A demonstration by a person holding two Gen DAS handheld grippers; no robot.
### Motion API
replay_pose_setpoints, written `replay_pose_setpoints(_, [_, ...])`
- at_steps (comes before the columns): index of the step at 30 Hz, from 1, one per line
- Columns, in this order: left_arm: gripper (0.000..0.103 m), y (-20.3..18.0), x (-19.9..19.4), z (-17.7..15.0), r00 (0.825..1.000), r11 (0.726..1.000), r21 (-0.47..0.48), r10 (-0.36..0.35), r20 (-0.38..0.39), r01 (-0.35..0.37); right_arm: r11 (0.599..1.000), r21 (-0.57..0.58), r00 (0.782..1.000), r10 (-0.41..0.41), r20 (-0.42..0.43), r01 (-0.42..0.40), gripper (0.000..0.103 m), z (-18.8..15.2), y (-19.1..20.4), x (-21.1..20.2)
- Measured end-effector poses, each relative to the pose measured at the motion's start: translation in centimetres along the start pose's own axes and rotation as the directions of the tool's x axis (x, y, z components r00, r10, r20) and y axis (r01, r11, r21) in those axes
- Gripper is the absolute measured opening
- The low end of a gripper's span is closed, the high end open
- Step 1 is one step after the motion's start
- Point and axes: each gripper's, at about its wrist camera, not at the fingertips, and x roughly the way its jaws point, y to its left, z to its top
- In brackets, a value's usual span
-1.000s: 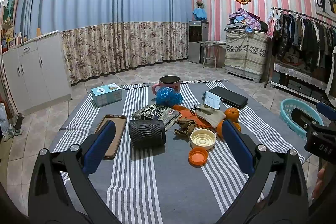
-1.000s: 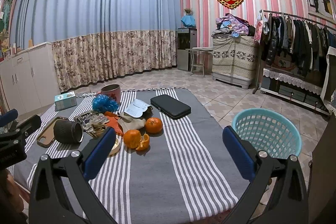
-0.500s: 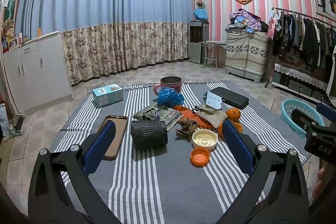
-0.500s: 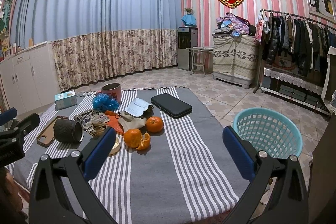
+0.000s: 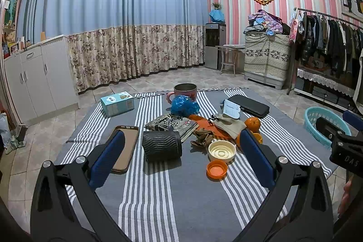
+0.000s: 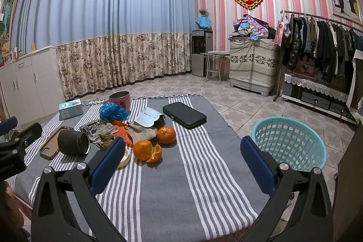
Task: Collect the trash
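Both grippers empty, jaws spread wide: left gripper (image 5: 181, 157) hovers short of the orange cap (image 5: 216, 169) and blue wrapper (image 5: 184, 105), trash presumably heaped mid-table for easy reach, teal basket (image 6: 289, 143) just right of right gripper (image 6: 181, 162) as likely drop; receipt (image 6: 148, 116) print unreadable.

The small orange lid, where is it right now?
In the left wrist view, the small orange lid lies on the striped cloth, right of centre, just in front of the cream lid.
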Motion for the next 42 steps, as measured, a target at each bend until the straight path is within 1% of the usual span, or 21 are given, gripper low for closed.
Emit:
replay_pose_setpoints(13, [0.098,0.3,0.0,0.2,1.0,1.0,-0.002,0.004,0.003,-0.004,1.0,0.003,1.0,0.0,0.0,0.0,0.099,0.0,-0.1,0.1])
replay_pose_setpoints(23, [0.098,1.3,0.4,0.6,1.0,1.0,-0.008,0.012,0.004,-0.012,1.0,0.002,1.0,0.001,-0.002,-0.001,0.099,-0.1,0.1,0.2])
replay_pose_setpoints(35, [0.098,1.4,0.5,0.0,1.0,1.0,-0.007,0.008,0.006,-0.008,1.0,0.002,1.0,-0.001,-0.006,0.001,0.099,-0.7,0.5,0.9])
replay_pose_setpoints(42, [0.098,1.9,1.2,-0.8,1.0,1.0,-0.008,0.007,-0.011,-0.007,1.0,0.007,1.0,-0.005,-0.019,0.005,0.099,-1.3,-0.2,1.8])
